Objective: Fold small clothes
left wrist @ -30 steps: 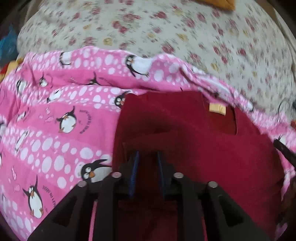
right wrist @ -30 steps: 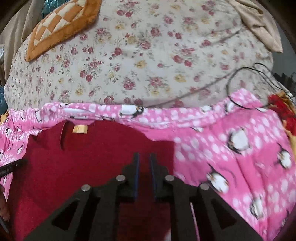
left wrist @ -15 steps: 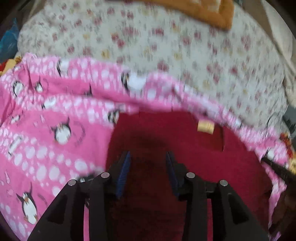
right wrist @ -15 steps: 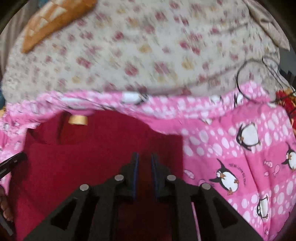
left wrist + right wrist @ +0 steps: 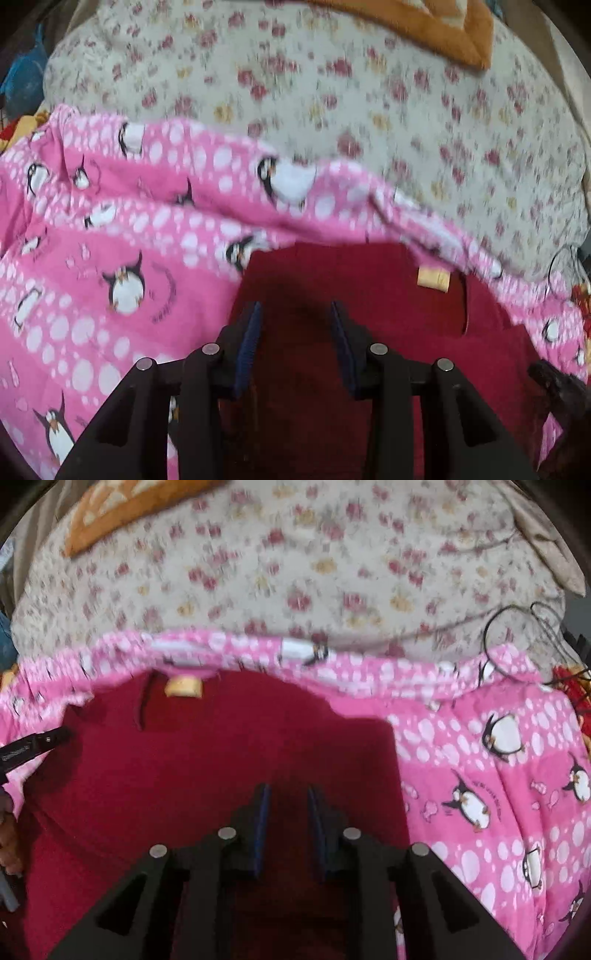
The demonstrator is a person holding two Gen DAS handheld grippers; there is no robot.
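A dark red garment (image 5: 369, 332) lies flat on a pink penguin-print blanket (image 5: 110, 258), filling the lower middle and right of the left wrist view and the lower left and centre of the right wrist view (image 5: 184, 775). Its small yellow neck label (image 5: 433, 277) sits toward the upper right of the cloth in the left view and near the upper left in the right view (image 5: 183, 686). The left gripper (image 5: 295, 314) stands at the bottom centre of its frame with its blue-padded jaws apart over the red cloth, nothing pinched between them. The right gripper (image 5: 290, 797) is at the bottom centre of its frame, its jaws opening with a narrow gap and only the garment's surface showing below. Beyond the blanket's rumpled far edge spreads a cream floral bedsheet (image 5: 295, 572), with an orange patterned cushion (image 5: 129, 506) at the upper left of the right view. A thin black cable (image 5: 517, 635) curls at the right edge. Both frames are blurred.
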